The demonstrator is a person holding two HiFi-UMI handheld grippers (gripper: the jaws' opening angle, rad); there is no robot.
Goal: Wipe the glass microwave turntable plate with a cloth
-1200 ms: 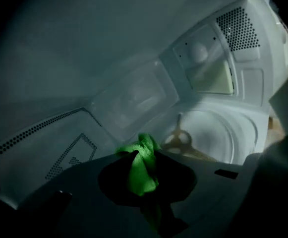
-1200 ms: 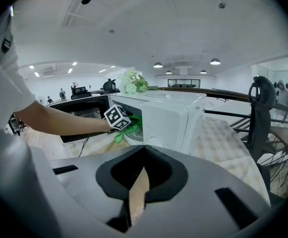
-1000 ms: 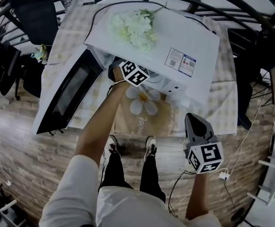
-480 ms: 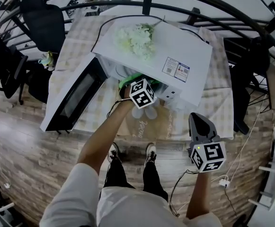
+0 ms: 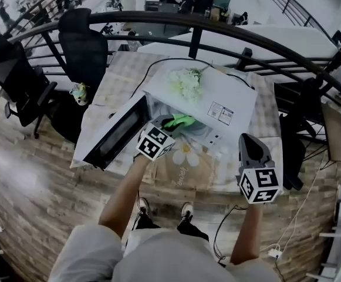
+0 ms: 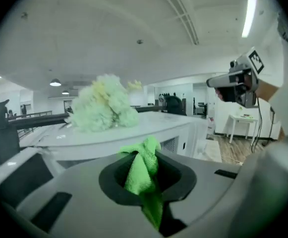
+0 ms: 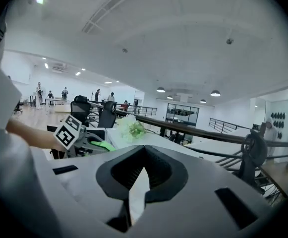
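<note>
My left gripper (image 5: 170,124) is shut on a bright green cloth (image 5: 182,121) just in front of the open mouth of a white microwave (image 5: 229,96). In the left gripper view the cloth (image 6: 143,172) bunches up between the closed jaws, level with the microwave's top. My right gripper (image 5: 247,141) hangs to the right of the microwave, over the table's front edge, shut with nothing in it. The right gripper view shows the left gripper (image 7: 86,144) and the cloth (image 7: 102,144) to its left. No view shows the glass turntable plate clearly; the cavity is mostly hidden.
The microwave door (image 5: 116,135) swings open to the left. A bunch of pale flowers (image 5: 186,82) lies on the microwave's top. A daisy-print mat (image 5: 185,157) covers the checked tablecloth (image 5: 117,78) in front. A black railing (image 5: 229,34) runs behind; office chairs (image 5: 85,49) stand left.
My left gripper has drawn back out of the microwave cavity with the green cloth in it. The head view has risen and pulled back. The right gripper has hardly moved.
</note>
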